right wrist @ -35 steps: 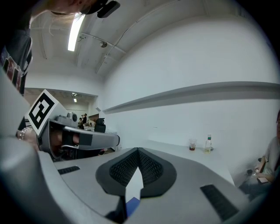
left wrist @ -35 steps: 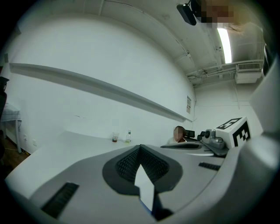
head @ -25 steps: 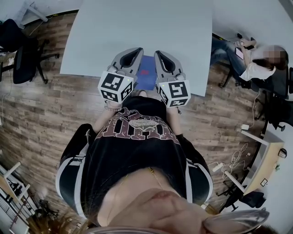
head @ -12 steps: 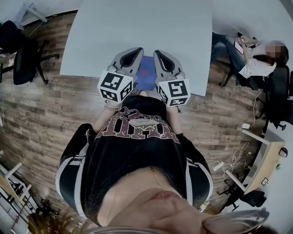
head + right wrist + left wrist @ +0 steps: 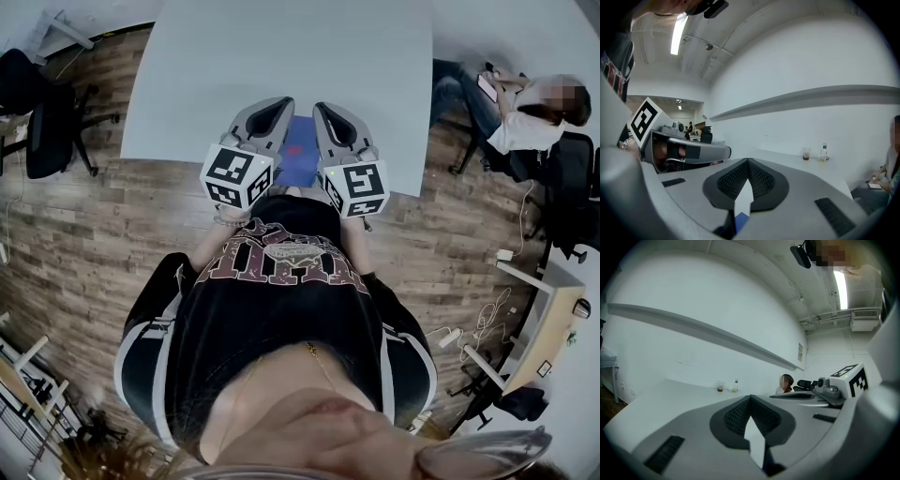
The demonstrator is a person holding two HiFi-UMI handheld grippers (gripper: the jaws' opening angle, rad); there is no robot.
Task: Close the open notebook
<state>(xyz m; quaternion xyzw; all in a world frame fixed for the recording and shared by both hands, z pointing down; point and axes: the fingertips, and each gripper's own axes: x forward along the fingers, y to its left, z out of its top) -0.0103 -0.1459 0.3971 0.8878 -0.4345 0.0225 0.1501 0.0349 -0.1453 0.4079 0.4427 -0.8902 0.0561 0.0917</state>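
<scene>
Two grippers were held side by side over the near edge of the bench (image 5: 281, 47): the left gripper (image 5: 278, 103) and the right gripper (image 5: 325, 107), each with one marker cube at its back; the left gripper's fingers (image 5: 693, 427) were closed tip to tip with nothing between them; the right gripper's fingers (image 5: 797, 187) were likewise closed and empty.

One blue notebook (image 5: 300, 150) lay flat on the bench between the two grippers, close to the near edge, with a red mark on its upper face; whether it lay open or shut could not be made out; a sliver of its blue showed below the right gripper's fingers.

One cup (image 5: 806, 153) and one bottle (image 5: 823, 153) stood just beside each other at the far end of the bench, well apart from the notebook.

The bench was pale, plain and broad; the floor (image 5: 84, 244) was wood plank; one black office chair (image 5: 42, 112) stood to the left; one person (image 5: 525, 122) sat to the right, beyond the bench's corner; the walls were white, with one grey ledge running along them and one strip light (image 5: 677, 35) on the ceiling.
</scene>
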